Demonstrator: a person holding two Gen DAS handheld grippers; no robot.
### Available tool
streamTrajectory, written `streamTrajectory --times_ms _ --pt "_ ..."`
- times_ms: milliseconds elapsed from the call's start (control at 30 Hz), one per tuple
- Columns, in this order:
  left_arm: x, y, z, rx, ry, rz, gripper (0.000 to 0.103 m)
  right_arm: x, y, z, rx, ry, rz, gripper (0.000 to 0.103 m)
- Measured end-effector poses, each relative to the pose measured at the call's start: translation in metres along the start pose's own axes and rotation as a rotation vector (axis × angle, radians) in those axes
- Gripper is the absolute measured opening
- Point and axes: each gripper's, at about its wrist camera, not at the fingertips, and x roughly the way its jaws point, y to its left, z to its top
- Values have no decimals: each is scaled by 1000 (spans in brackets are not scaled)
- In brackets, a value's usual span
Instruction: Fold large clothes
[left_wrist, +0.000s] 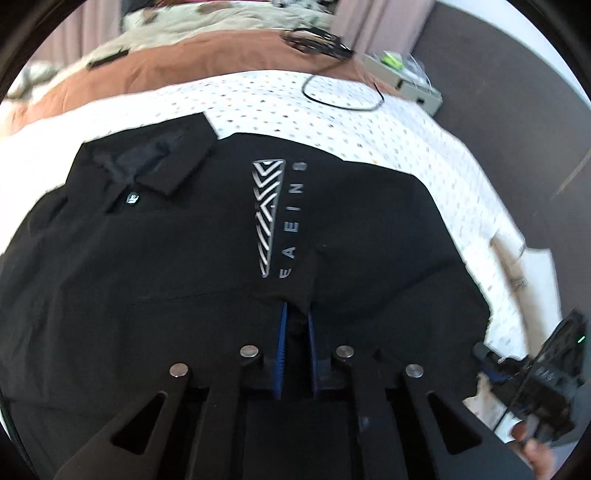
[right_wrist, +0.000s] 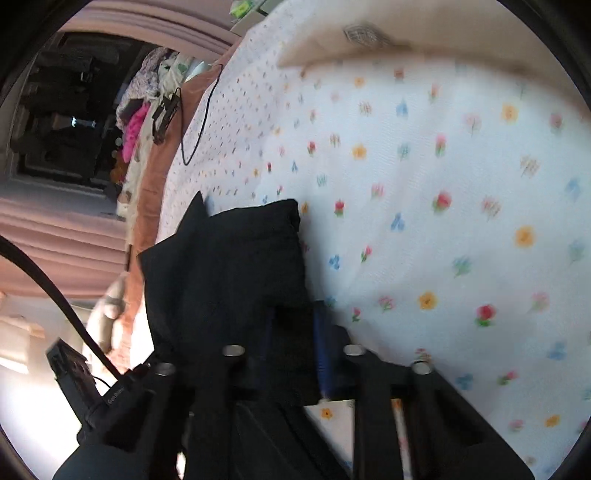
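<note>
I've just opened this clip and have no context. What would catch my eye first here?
A large black shirt lies spread across a flower-print bedsheet, with a silver chevron logo down its middle. The left gripper is pinched shut on the shirt's near edge. In the right wrist view, the right gripper clamps another bunched part of the black cloth.

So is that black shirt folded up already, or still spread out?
Mostly spread: the black polo shirt lies flat on the floral bedsheet, collar and logo showing. Both grippers pinch its fabric, left gripper, right gripper.
</note>
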Motion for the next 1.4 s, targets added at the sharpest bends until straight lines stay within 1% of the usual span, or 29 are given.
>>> streamTrajectory --times_ms 67,167,233,300,367,467,600,700,800,933,967,1000,1033,1067,1100,1233,1333,1400 --pt "-3 9 0 -31 -7 -2 12 -6 9 0 -33 -27 29 5" --pt "-6 22 -4 -57 -15 2 12 -16 32 -4 -105 -57 101 2" --pt "-9 31 -6 -78 -9 -9 12 -21 45 -8 -135 -65 166 2" --pt "-12 40 -8 -79 -2 -12 12 -23 59 -12 -177 -72 203 1" --pt "-16 48 -9 -80 1 -3 12 -22 69 -17 -207 -71 227 1" --pt "-32 69 -11 -111 -16 -1 12 -13 84 -26 -249 -51 265 1" --pt "-59 96 -15 -145 -45 -21 12 -2 106 -37 -293 -35 322 1" --pt "-86 118 -28 -178 -90 -24 12 7 128 -49 -334 -28 365 1" --pt "-104 140 -47 -225 -102 -32 12 20 140 -60 -357 -12 396 1" --pt "-123 173 -78 -311 -126 -15 14 39 161 -74 -390 14 416 1" --pt "-127 179 -84 -327 -132 -13 21 45 166 -78 -398 22 419 1" --pt "-130 189 -92 -351 -141 -10 37 53 172 -82 -408 30 420 1" --pt "-133 196 -97 -366 -151 -9 49 59 179 -88 -422 41 420 1" --pt "-137 204 -102 -382 -167 -9 71 65 184 -91 -432 49 420 1" --pt "-142 212 -108 -399 -188 -5 78 73 190 -94 -444 58 417 1" --pt "-158 236 -111 -436 -219 -11 78 101 214 -112 -499 93 405 1" --pt "-171 250 -116 -436 -244 19 78 120 230 -125 -536 126 394 1" --pt "-176 265 -121 -454 -249 13 78 135 239 -129 -552 148 383 1"
